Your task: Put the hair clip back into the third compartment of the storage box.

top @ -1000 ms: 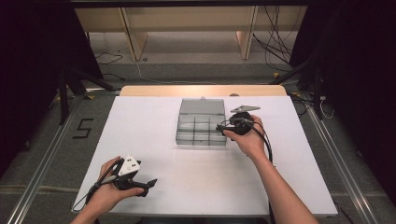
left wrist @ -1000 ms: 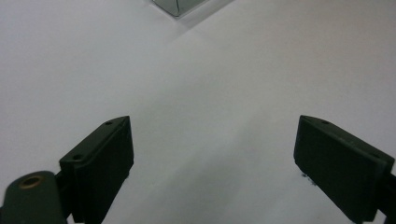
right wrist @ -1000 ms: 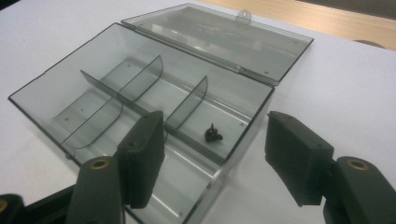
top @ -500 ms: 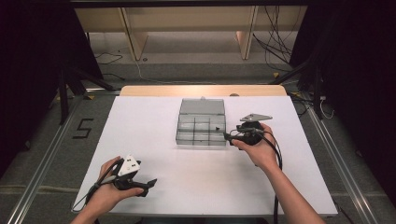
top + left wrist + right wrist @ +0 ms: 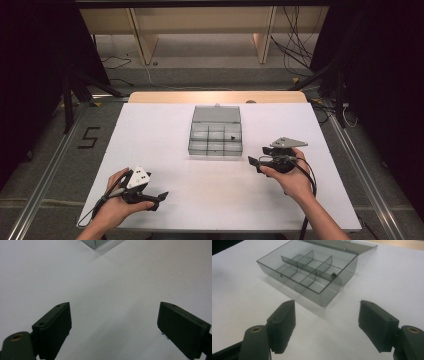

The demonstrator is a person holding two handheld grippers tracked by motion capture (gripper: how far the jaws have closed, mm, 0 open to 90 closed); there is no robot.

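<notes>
Item: clear compartment box, lid open, mid-table; small dark part inside one cell.
Right gripper: fingers spread, empty; box just ahead, nearer hand.
Left gripper: fingers spread, empty, well apart from box.

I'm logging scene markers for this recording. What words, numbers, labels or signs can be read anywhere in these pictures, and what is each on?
"5": a dark digit marked on the grey floor left of the white table, seen in the high view.
No lettering can be made out on the clear compartment box, the left gripper or the right gripper; I see no other text.
</notes>
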